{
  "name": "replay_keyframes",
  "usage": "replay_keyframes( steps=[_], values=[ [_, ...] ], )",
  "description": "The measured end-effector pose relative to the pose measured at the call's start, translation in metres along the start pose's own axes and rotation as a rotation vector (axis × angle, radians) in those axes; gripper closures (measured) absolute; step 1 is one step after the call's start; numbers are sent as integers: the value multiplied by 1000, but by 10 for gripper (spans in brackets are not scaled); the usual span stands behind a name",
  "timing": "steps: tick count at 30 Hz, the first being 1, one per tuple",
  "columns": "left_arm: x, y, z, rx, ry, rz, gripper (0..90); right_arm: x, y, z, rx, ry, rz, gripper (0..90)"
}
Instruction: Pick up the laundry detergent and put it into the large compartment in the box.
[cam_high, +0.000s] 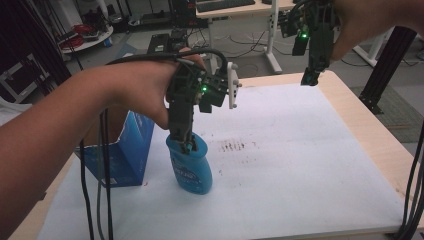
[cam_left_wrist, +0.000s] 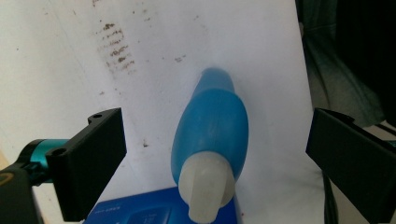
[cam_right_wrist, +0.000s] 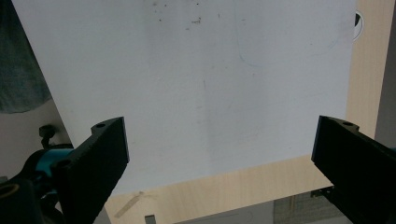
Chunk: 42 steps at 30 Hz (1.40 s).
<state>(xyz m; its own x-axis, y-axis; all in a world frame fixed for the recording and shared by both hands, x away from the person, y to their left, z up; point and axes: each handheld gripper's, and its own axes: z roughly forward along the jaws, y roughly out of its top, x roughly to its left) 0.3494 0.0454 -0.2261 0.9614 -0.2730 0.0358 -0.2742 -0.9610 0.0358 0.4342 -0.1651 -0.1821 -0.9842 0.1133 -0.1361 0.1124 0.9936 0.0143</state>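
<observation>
Left gripper (cam_left_wrist: 217, 158) over bottle (cam_left_wrist: 212, 135) (upright)

The left gripper (cam_high: 186, 142) points straight down over the blue bottle (cam_high: 191, 167), jaws spread wide to either side of its white cap, not touching it. The left forearm (cam_high: 65, 135) reaches in from that bottle's left. The right gripper (cam_high: 310, 77) hangs raised, well right of the bottle, jaws wide apart.

Blue bottle (cam_high: 191, 167) w/ white cap – upright on white mat, just beside blue box.
</observation>
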Motion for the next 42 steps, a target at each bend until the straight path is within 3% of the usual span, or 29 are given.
replay_keyframes(
  steps=[14, 24, 27, 35, 42],
  values=[
    [-3, -22, 16, 1, -36, 65, 49, 0, -1, 3, 15, -1, 23, 30],
    [2, -24, 37, 36, -33, 110, 49, 1, 4, 4, 20, -3, 26, 30],
    [3, -24, 42, 68, -34, 136, 49, 1, 5, 5, 21, -2, 26, 30],
    [3, -26, 55, 78, -41, 187, 49, 1, 10, 7, 30, 1, 30, 30],
    [3, -27, 62, 76, -28, 197, 49, 1, 9, 7, 32, -3, 37, 30]
  ],
)
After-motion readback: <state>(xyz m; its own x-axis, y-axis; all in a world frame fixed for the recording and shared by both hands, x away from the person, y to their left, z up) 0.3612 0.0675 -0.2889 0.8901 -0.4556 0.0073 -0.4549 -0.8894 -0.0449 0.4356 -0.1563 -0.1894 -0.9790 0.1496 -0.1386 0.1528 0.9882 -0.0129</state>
